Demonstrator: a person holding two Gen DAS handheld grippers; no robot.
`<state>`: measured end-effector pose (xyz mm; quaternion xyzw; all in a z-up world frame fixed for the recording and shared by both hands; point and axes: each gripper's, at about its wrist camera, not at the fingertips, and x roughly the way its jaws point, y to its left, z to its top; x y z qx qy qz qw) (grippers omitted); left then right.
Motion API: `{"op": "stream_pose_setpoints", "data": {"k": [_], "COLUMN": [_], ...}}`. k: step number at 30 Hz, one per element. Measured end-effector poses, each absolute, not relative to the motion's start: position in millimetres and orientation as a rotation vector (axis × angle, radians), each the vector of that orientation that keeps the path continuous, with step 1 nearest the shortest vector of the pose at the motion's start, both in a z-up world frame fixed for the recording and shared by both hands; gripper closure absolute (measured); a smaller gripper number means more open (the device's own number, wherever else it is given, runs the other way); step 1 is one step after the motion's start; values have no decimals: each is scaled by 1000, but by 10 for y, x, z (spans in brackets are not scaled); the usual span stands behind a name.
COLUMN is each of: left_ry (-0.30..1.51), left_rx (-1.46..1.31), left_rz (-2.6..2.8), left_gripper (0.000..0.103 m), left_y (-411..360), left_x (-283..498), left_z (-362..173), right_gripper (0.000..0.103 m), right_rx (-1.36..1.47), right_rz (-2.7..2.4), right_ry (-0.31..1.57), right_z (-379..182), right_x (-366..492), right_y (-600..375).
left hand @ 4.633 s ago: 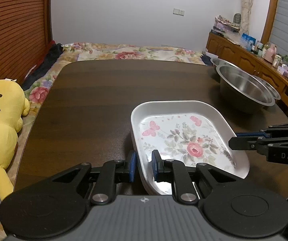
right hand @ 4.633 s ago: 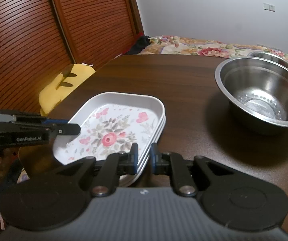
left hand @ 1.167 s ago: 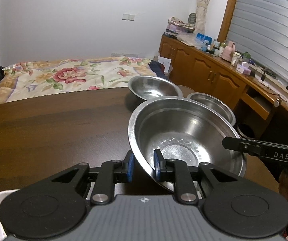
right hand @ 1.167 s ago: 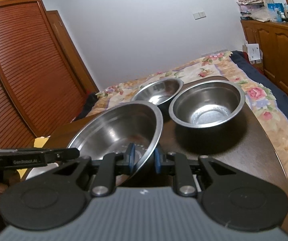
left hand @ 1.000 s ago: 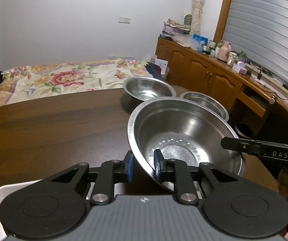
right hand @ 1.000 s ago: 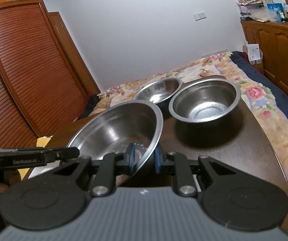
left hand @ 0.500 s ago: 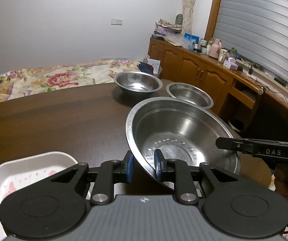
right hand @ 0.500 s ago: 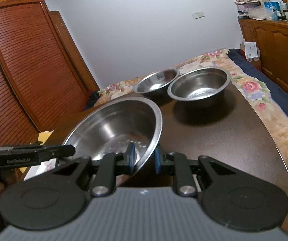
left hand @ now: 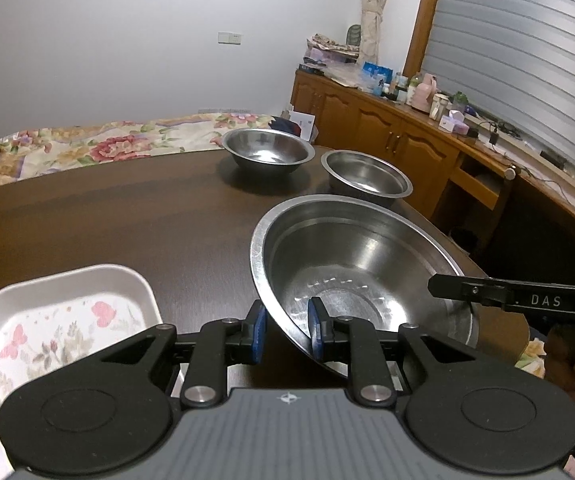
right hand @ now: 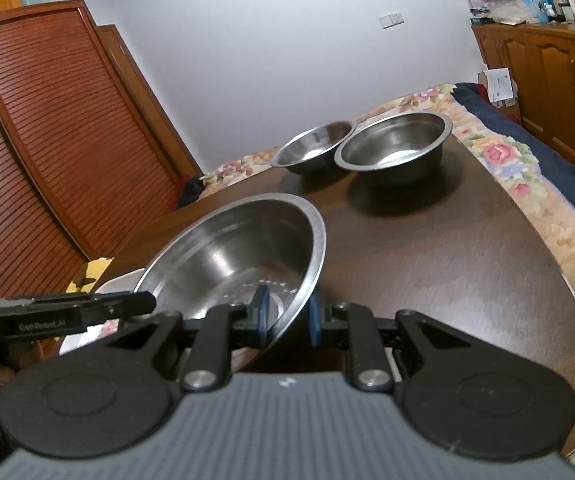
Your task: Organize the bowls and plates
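Left wrist view: my left gripper (left hand: pixel 283 330) has its blue pads closed on the near rim of the large round stainless-steel bowl (left hand: pixel 359 280).
Right wrist view: my right gripper (right hand: pixel 285 314) pinches the opposite rim of that same bowl, so I carry the weight from both sides.
Bowl position: held tilted above the dark brown wooden table (left hand: pixel 107 208), apparently clear of it.
Other bowls: a medium steel bowl (left hand: pixel 367 178) and a smaller steel bowl (left hand: pixel 267 152) stand just beside each other at the far edge, likely a nesting set.
Plate: the white rectangular floral plate (left hand: pixel 63 320) lies near my left gripper, apart from the bowls.
Judgement: I am mid-carry; two grips keep the wide bowl from swinging.
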<state>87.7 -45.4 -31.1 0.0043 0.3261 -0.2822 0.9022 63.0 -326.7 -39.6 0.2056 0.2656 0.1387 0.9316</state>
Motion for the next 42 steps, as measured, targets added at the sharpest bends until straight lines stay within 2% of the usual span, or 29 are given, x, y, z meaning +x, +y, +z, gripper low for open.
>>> {"op": "stream_pose_setpoints", "data": {"k": [23, 28, 30, 33, 37, 40, 42], "left_ry": [677, 673, 671, 662, 646, 631, 627], "left_rx": [-12, -3, -3, 0, 6, 14, 19], "left_rz": [-574, -557, -549, -539, -530, -524, -518], "left_gripper": [76, 72, 66, 62, 58, 57, 57], "left_y": [-409, -413, -408, -393, -380, -374, -376], "left_x": [805, 821, 828, 835, 853, 862, 875], "left_z": [-419, -418, -412, -392, -340, -289, -265], "right_gripper": [80, 79, 79, 69, 67, 61, 60], "right_rx": [408, 402, 399, 393, 371, 355, 346], "right_rz": [279, 279, 274, 269, 261, 254, 251], "right_ry": [526, 521, 517, 510, 501, 490, 479], "right_z": [-438, -426, -421, -403, -347, -294, -253], "right_x": [548, 553, 559, 550, 543, 531, 518], "right_y": [-3176, -3176, -3179, -3182, -3193, -3210, -3226]}}
